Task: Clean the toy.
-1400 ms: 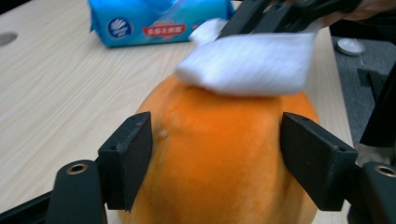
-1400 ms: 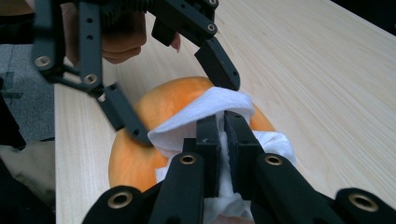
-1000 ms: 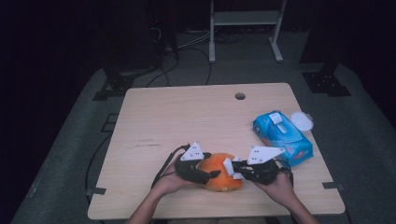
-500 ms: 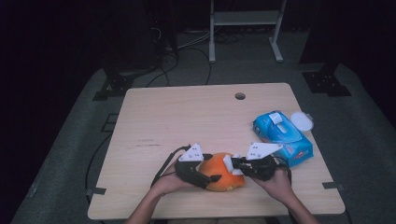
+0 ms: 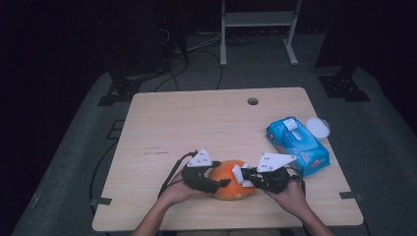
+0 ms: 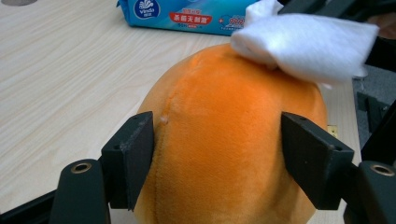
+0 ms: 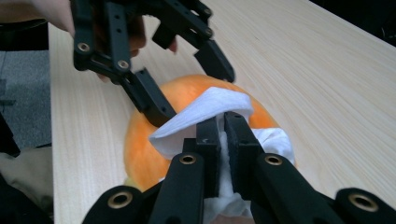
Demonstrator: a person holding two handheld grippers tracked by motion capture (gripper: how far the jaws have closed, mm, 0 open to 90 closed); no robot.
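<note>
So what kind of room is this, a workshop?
More likely a lab or recording studio: a bare wooden table on grey floor, dark surroundings with cables and a metal stand behind it.

One orange plush toy [image 5: 230, 178], near the front edge of one wooden table [image 5: 206, 123]. One white wipe [image 7: 212, 112], lying against the toy. One blue pack of wipes [image 5: 296, 145], with one white round lid [image 5: 317, 129] just beside it. Two grippers, left [image 5: 220, 185] and right [image 5: 244, 178], each with two black fingers [image 6: 133, 156]. One round hole [image 5: 253, 101] through the table's far side.
</note>
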